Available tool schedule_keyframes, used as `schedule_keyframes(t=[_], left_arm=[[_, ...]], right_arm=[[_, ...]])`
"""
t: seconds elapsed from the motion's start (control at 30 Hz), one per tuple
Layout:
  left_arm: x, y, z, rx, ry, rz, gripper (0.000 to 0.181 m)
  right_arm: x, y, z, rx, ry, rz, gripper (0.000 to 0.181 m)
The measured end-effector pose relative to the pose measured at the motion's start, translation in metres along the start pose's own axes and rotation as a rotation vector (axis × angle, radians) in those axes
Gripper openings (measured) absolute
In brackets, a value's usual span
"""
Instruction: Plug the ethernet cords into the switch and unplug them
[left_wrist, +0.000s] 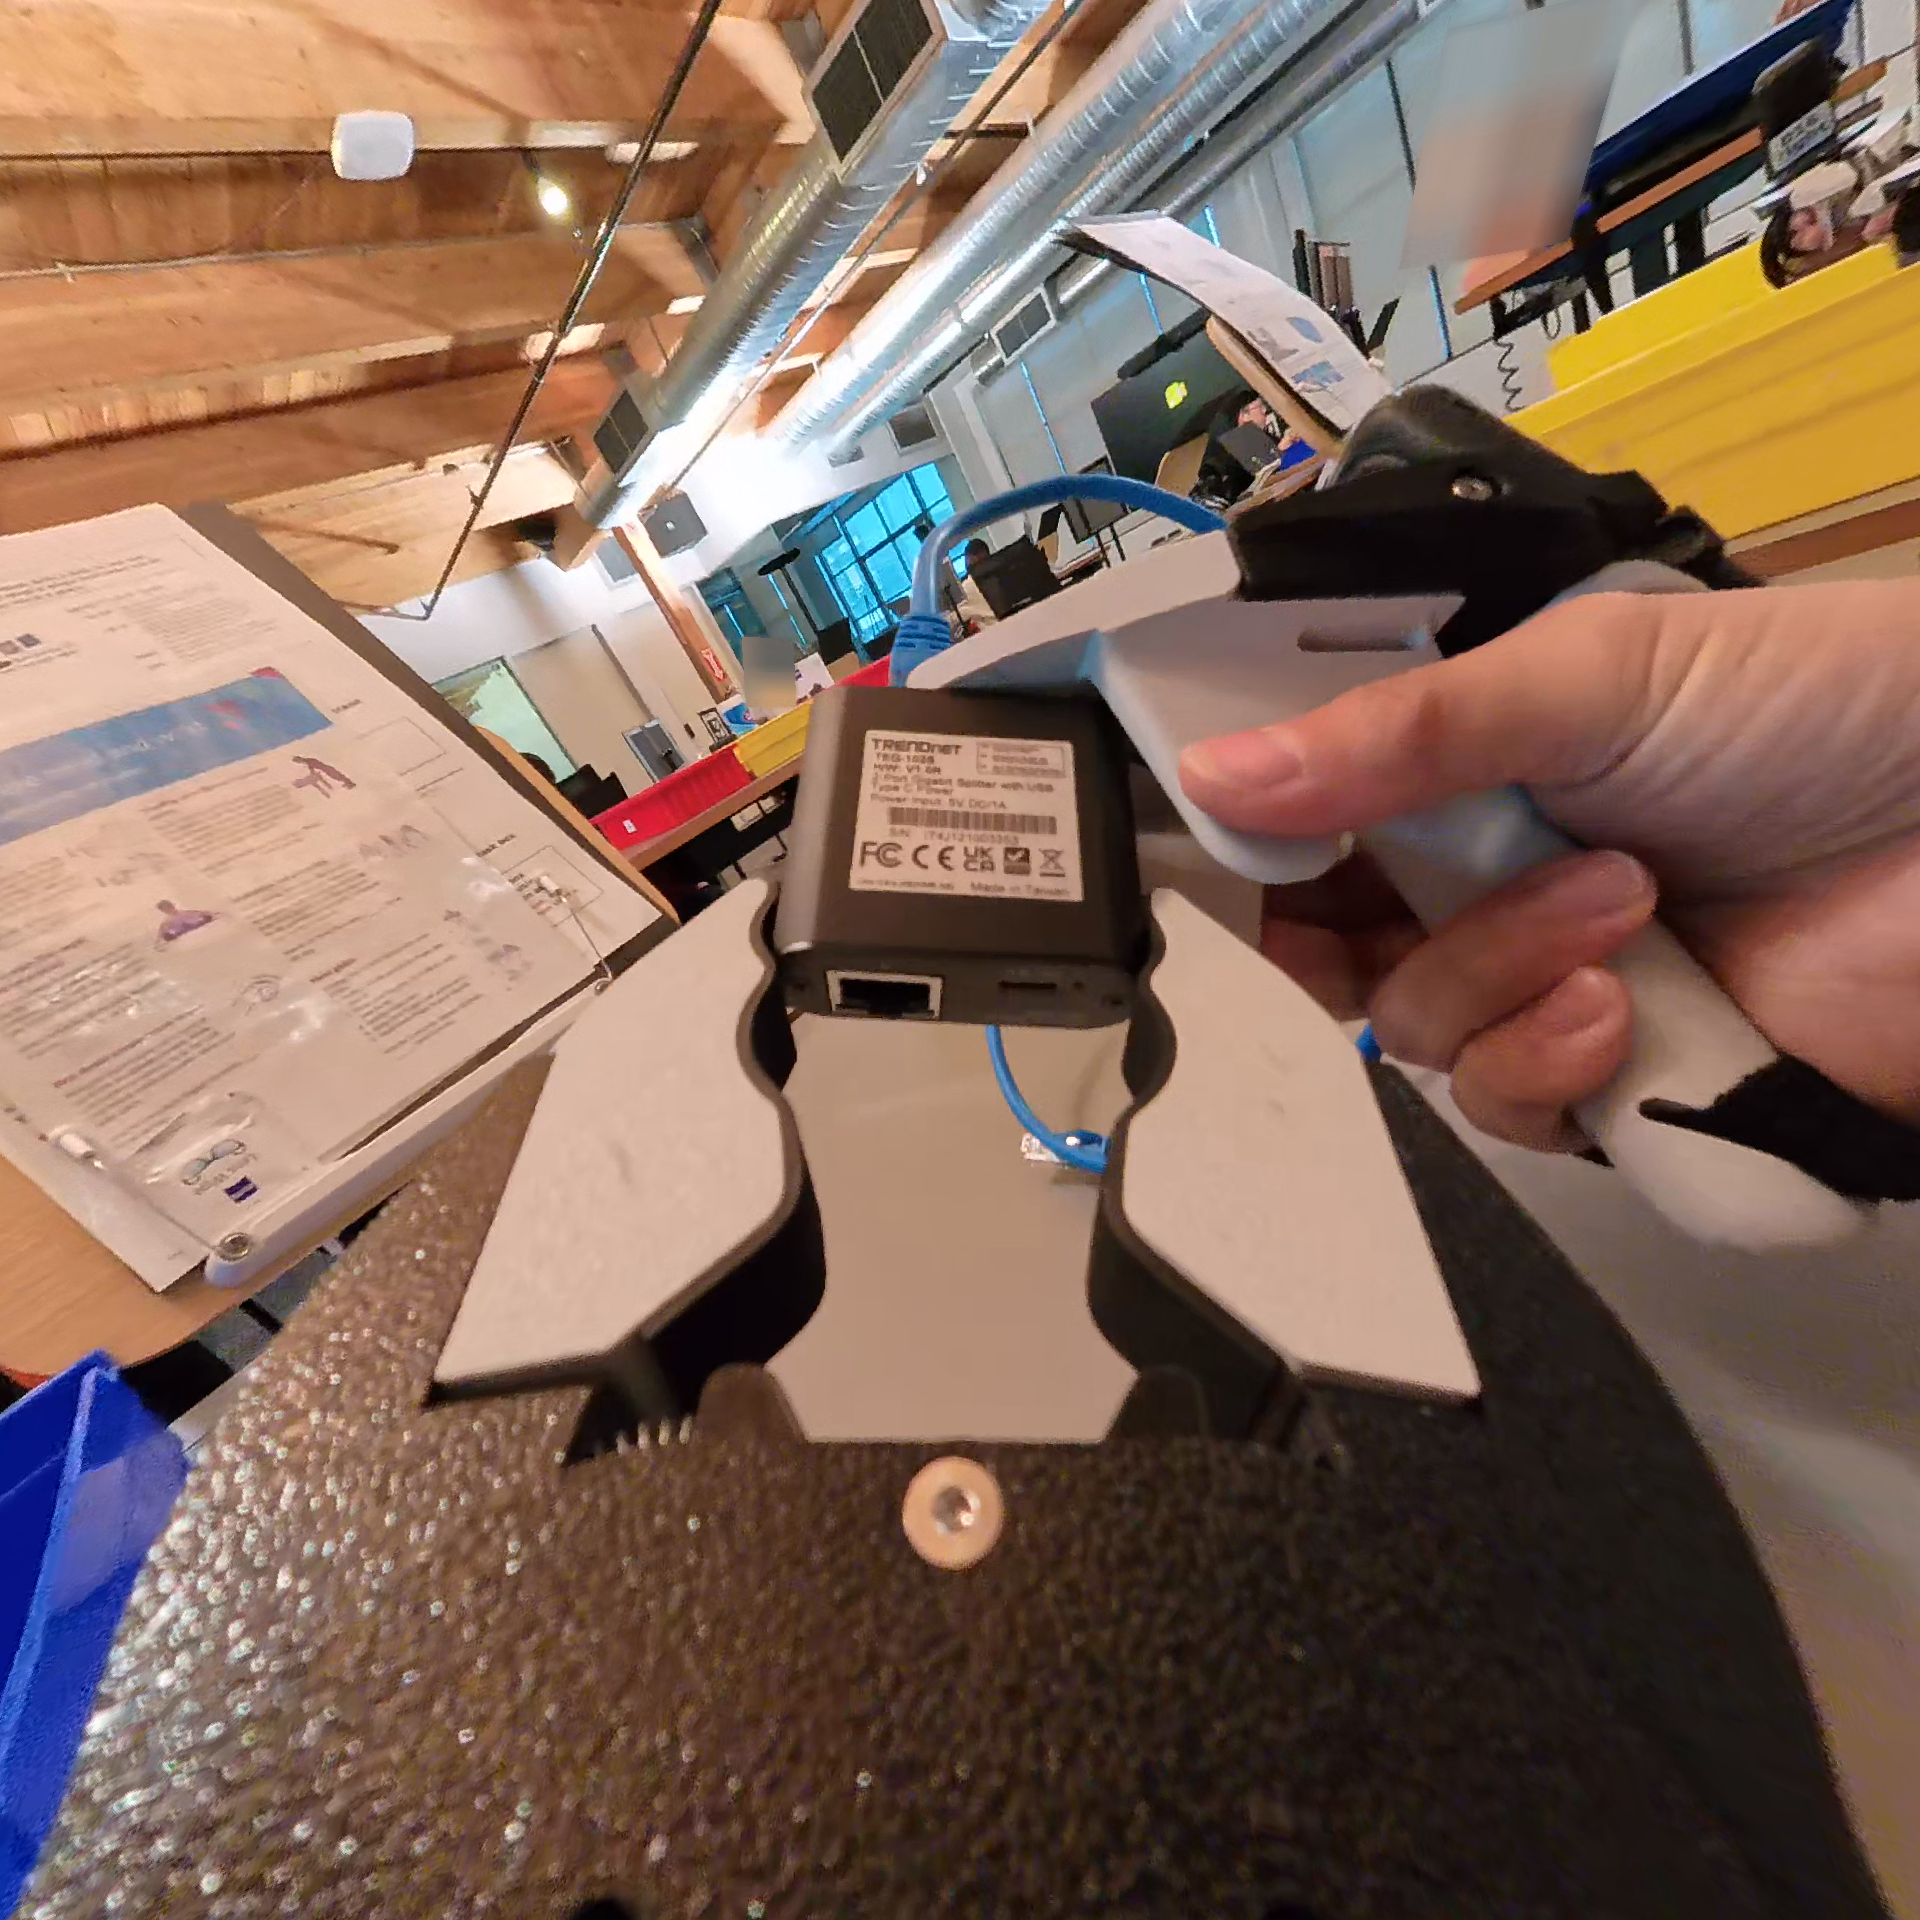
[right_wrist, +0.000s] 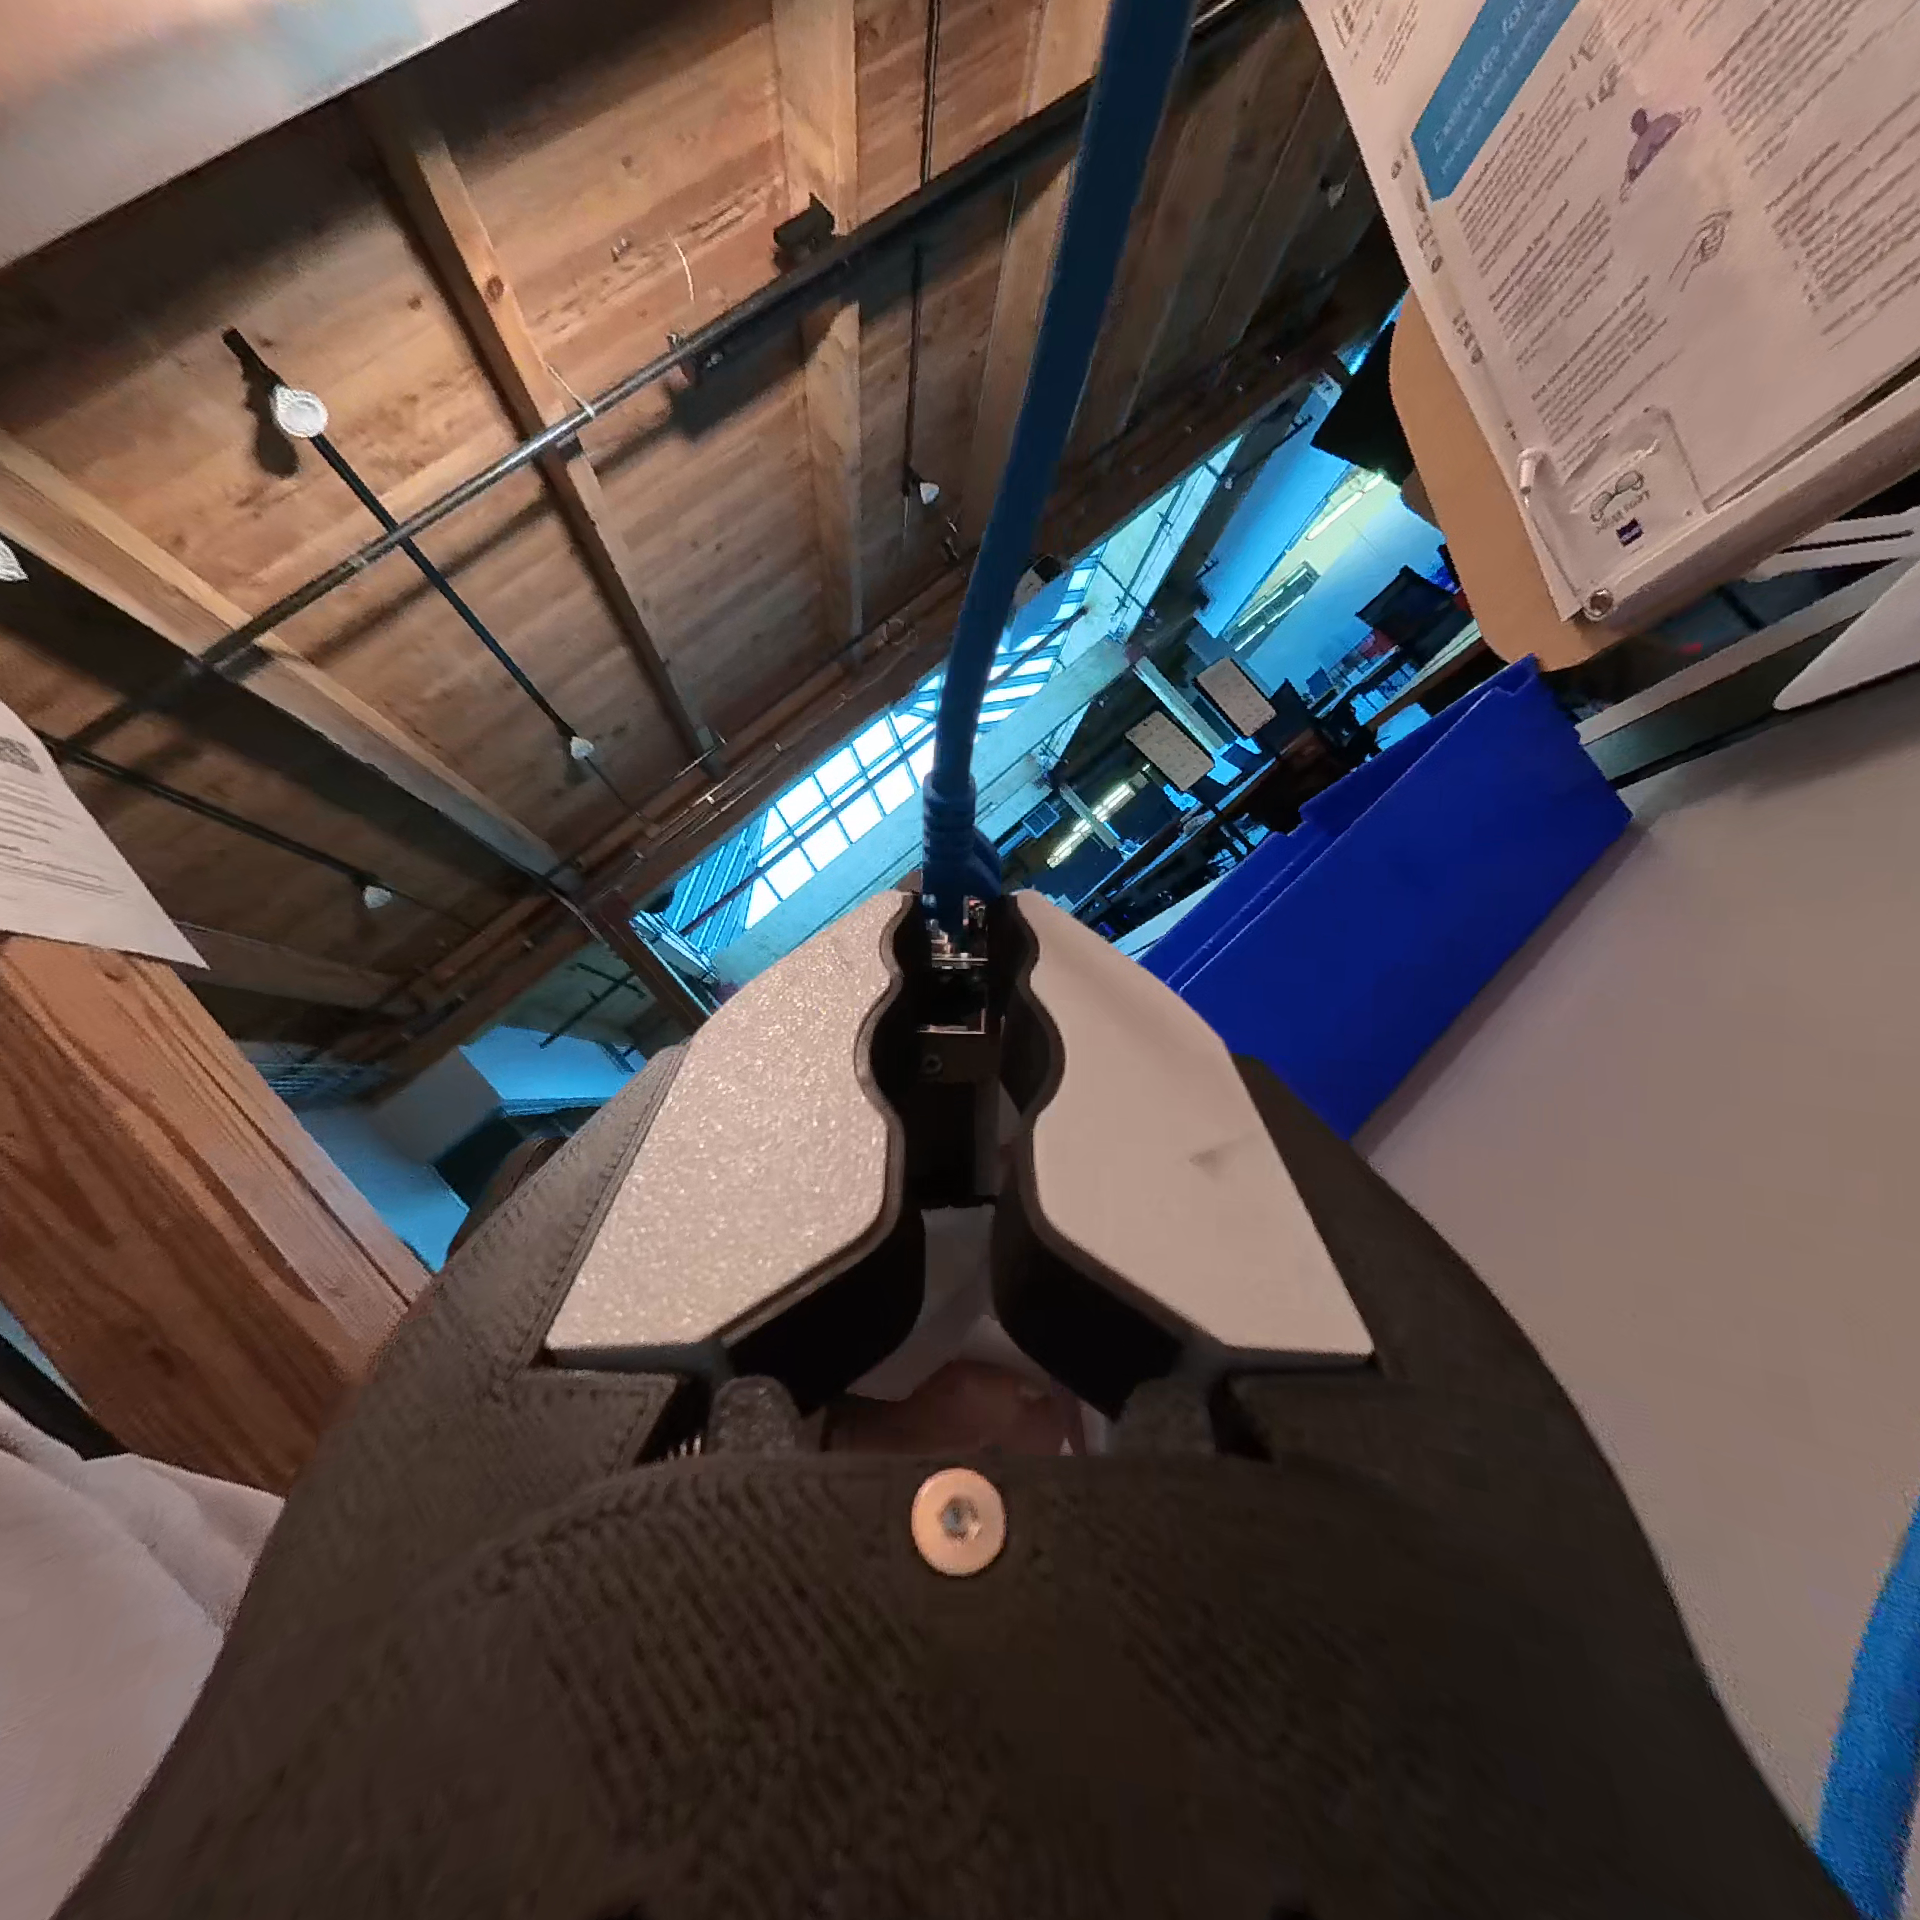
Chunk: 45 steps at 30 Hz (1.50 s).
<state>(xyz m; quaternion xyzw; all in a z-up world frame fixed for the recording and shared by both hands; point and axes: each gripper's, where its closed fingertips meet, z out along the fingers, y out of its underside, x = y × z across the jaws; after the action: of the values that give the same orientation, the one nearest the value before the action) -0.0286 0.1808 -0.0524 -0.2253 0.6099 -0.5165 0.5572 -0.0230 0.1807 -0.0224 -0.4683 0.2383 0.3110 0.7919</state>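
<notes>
My left gripper (left_wrist: 961, 935) is shut on the black switch (left_wrist: 956, 831) and holds it up in the air. Its white label faces up, and an empty ethernet port (left_wrist: 885, 994) faces the camera. My right gripper (left_wrist: 1039, 644), held by a hand (left_wrist: 1662, 831), reaches over the far end of the switch. In the right wrist view it (right_wrist: 961, 914) is shut on the plug (right_wrist: 956, 935) of a blue ethernet cord (right_wrist: 1049, 416), right at the black switch (right_wrist: 956, 1049). I cannot tell whether the plug is seated. A second blue cord's loose plug (left_wrist: 1060, 1148) hangs below the switch.
A laminated instruction sheet on a board (left_wrist: 260, 883) stands close at the left. A blue bin (left_wrist: 62, 1558) is at the lower left. Blue bins (right_wrist: 1403, 914) sit on the grey table (right_wrist: 1662, 1143). Yellow bins (left_wrist: 1714, 395) and a red bin (left_wrist: 675, 800) lie farther off. Less than 4 cm separates the two grippers' tips.
</notes>
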Motion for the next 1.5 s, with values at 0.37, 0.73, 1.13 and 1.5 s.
schedule_keyframes(t=[0.37, 0.73, 1.13, 1.5], left_arm=[[-0.002, -0.002, -0.001, 0.022, 0.000, -0.045, 0.061], [-0.004, 0.002, -0.002, 0.017, 0.006, -0.062, 0.061], [-0.003, 0.001, -0.003, 0.027, 0.019, -0.087, 0.061], [0.002, 0.002, -0.001, 0.037, 0.039, -0.106, 0.061]], right_arm=[[-0.003, -0.004, 0.005, 0.004, 0.008, 0.016, 0.017], [0.003, 0.001, 0.005, 0.007, 0.018, 0.089, 0.014], [0.005, 0.001, 0.003, 0.035, 0.021, 0.090, 0.014], [0.003, 0.002, -0.001, 0.026, 0.075, -0.085, 0.013]])
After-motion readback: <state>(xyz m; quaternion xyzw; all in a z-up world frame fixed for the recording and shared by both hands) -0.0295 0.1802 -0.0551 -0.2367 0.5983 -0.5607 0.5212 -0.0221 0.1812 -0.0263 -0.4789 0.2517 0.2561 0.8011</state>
